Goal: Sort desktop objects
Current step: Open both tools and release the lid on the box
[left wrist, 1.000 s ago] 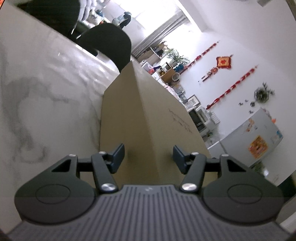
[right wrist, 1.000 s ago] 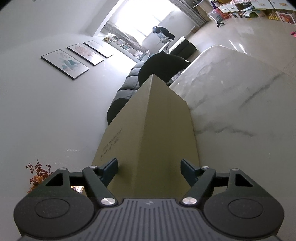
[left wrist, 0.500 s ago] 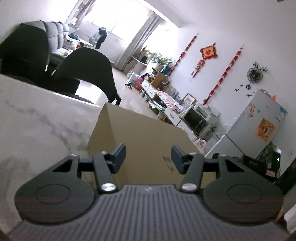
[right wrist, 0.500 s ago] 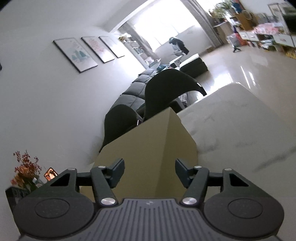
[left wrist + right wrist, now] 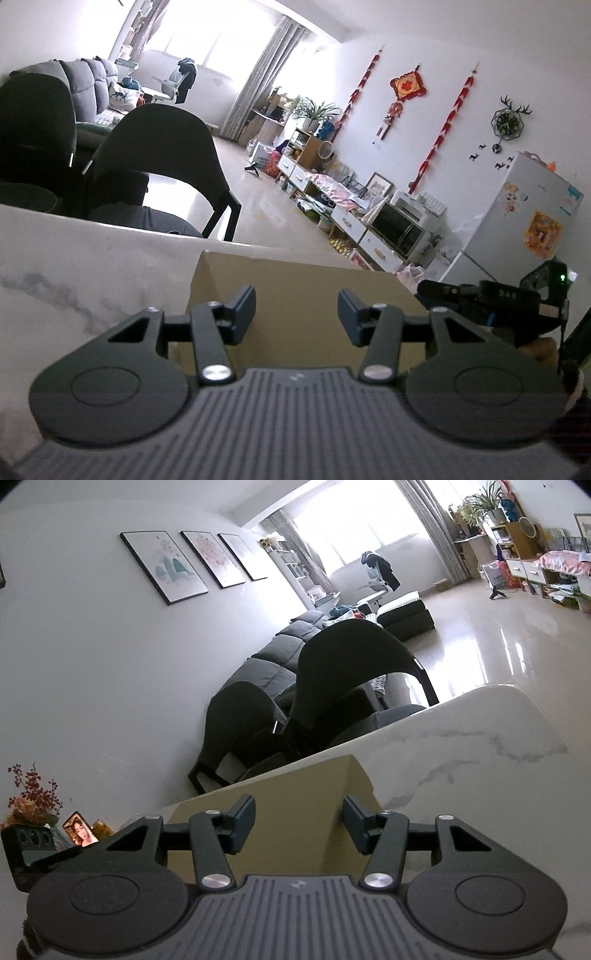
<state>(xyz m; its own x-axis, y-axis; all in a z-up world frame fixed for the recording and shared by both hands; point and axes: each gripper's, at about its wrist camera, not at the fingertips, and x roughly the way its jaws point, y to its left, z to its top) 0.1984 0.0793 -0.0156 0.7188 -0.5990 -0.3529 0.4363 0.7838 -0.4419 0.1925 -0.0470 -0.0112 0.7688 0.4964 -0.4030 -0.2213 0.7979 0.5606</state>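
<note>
A closed brown cardboard box (image 5: 295,284) sits on the white marble table (image 5: 92,258). My left gripper (image 5: 297,312) is open and empty, raised over the box's near end. The same box shows in the right wrist view (image 5: 295,794), on the table (image 5: 480,775). My right gripper (image 5: 299,821) is open and empty, also raised over the box's near part. The right gripper's body (image 5: 491,299) shows at the right edge of the left wrist view. No other desktop objects are visible.
Two dark chairs (image 5: 159,158) stand behind the table's far edge (image 5: 110,227). A sofa (image 5: 280,653) stands further back. A phone (image 5: 79,829) and a dried flower bunch (image 5: 33,797) sit at the far left in the right wrist view.
Both grippers have tilted up and pulled back from the box. Less of the box fills each view and more of the room shows. Both stay open.
</note>
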